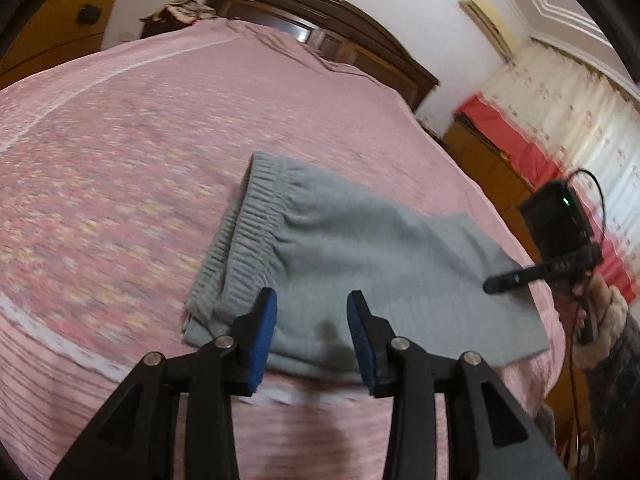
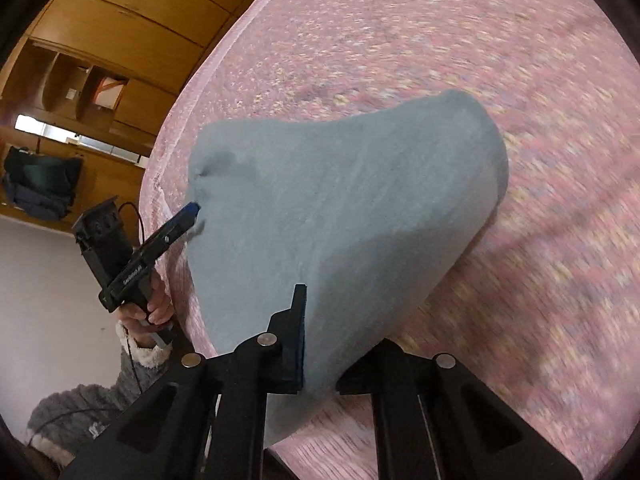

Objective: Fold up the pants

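Grey pants (image 1: 360, 248) lie folded on the pink bedspread (image 1: 120, 168), with the ribbed waistband (image 1: 244, 232) to the left. My left gripper (image 1: 313, 334) hovers over their near edge, its blue pads (image 1: 262, 336) apart and nothing pinched between them. In the right wrist view my right gripper (image 2: 316, 316) is shut on the grey pants (image 2: 344, 200), which rise in a hump from the bed and drape over its right finger. Beside the cloth's left edge in that view is the left gripper (image 2: 188, 216). The right gripper (image 1: 504, 282) also shows at the pants' right end.
The bed's near edge (image 1: 280, 396) runs under my left gripper. A dark wooden headboard (image 1: 340, 32) stands at the far end, a wooden wardrobe (image 2: 120, 40) to the left. Hands in fluffy grey sleeves (image 2: 132, 352) hold the grippers, with trailing cables.
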The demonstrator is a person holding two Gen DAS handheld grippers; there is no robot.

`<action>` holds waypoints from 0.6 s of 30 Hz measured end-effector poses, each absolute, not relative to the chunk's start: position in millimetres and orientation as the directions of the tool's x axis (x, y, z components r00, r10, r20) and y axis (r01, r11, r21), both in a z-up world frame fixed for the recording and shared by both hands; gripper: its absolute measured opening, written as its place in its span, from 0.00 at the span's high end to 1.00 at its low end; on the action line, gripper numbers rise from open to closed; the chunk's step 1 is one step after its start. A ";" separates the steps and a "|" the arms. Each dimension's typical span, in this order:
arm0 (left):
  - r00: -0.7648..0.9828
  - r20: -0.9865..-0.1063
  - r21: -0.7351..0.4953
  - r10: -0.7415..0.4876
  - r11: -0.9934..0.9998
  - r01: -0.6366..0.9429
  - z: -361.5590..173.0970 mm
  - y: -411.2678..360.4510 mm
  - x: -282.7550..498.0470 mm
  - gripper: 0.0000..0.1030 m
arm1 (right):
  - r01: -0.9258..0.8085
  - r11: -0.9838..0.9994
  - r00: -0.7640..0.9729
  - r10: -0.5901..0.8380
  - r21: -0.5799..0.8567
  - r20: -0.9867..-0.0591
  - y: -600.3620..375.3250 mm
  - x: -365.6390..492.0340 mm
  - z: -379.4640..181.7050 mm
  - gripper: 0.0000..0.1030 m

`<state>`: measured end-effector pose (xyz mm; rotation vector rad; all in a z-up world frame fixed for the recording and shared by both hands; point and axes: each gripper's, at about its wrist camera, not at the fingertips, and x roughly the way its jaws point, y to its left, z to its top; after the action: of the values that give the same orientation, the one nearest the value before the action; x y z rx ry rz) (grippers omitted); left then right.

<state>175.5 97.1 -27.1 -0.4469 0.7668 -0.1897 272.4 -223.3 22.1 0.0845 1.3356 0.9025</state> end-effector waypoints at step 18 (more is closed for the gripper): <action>0.621 -0.709 -0.315 -0.335 0.938 0.146 -3.1 50.3 153.6 0.55 | -0.320 0.662 0.086 0.732 0.677 -0.675 -333.8 283.7 -35.2 0.83</action>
<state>153.6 50.3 -3.1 -0.2369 0.8589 -0.2791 283.7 -333.8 -35.2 0.4032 1.2555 0.8160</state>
